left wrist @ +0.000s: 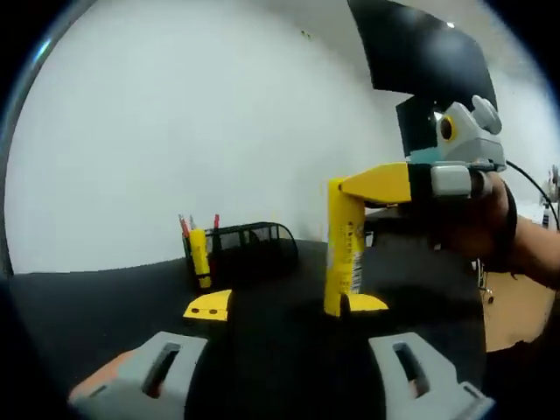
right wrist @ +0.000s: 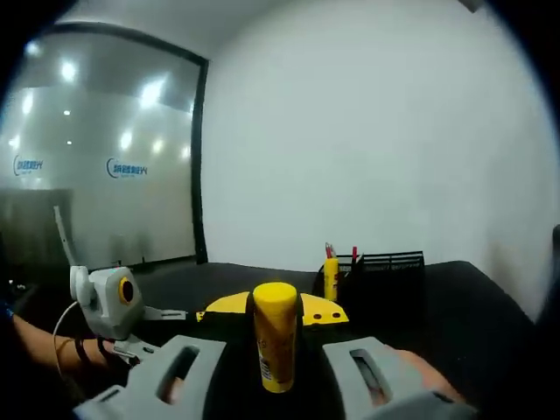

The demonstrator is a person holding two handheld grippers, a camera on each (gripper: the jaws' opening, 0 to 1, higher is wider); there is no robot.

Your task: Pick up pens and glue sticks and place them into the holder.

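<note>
Right hand-held gripper (right wrist: pixel 276 372) grasping yellow glue stick (right wrist: pixel 275 335), upright between jaws, above black surface (right wrist: pixel 472 297). Left hand-held gripper (left wrist: pixel 284 367) released, nothing between jaws. Black mesh holder (right wrist: pixel 385 273) far right, already holding a yellow stick and red pens (right wrist: pixel 353 255). Step, as I judge: carry phase. Next: move right gripper over holder, lower stick in, release.

Glass partition (right wrist: pixel 105 166), left of the white wall: two pale blue logo marks with lettering, too blurred to read. Glue stick (right wrist: pixel 275 347) label: small dark print, illegible. Same glue stick (left wrist: pixel 344 262) in left gripper view: label print unreadable
</note>
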